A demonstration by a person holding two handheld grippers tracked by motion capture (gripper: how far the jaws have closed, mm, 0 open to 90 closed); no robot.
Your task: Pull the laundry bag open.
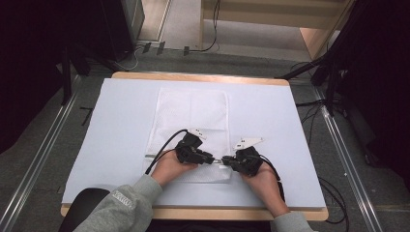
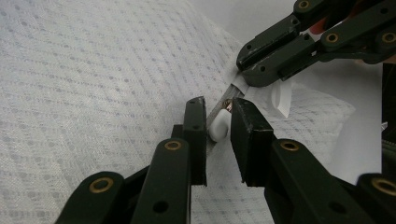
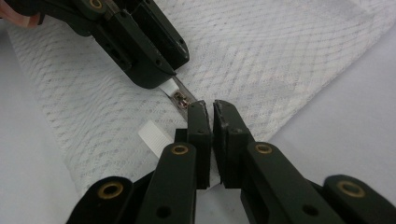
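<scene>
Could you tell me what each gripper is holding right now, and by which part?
The right gripper pinches the mesh bag at its zipper-end edge. The left gripper has the white zipper pull between its jaws.

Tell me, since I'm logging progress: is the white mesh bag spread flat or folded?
Spread flat: the white mesh bag lies as one unfolded rectangle on the pale blue table.
</scene>
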